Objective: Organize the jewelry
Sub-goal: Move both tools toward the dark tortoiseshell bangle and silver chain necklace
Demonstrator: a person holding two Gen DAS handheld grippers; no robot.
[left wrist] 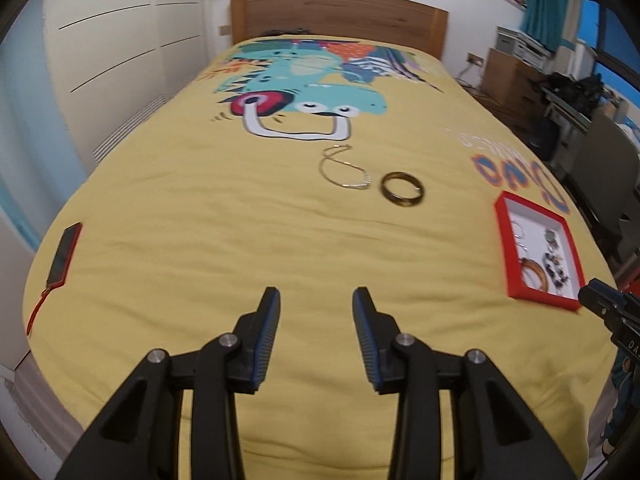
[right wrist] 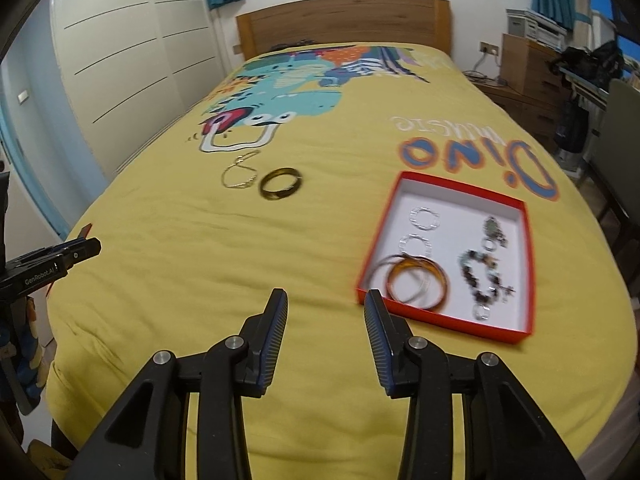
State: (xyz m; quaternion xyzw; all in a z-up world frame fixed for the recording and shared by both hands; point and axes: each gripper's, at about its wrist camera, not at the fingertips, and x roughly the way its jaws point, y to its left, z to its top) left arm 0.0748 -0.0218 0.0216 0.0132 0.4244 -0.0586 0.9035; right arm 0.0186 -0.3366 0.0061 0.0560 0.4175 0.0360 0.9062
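Red tray (right wrist: 528,264) on the yellow bedspread (right wrist: 200,264), right side: holds two silver hoops (right wrist: 416,246), a stack of bangles with an amber one (right wrist: 418,282), a beaded bracelet (right wrist: 482,276) and a small charm piece (right wrist: 493,227), detail too blurred to name. Outside the tray, mid-bed: gold chain necklace (left wrist: 345,171) just beside a dark gold-edged bangle (left wrist: 402,191). Bedspread print reads "Dino", mirrored and upside down; smaller word above it not legible. Left claw (left wrist: 315,312) open, nothing between the pads. Right claw (right wrist: 326,314) open, empty, near the tray's front corner. "GenRobot.AI" label on left claw body in right view. Red phone (left wrist: 64,254) at the bed's left edge.
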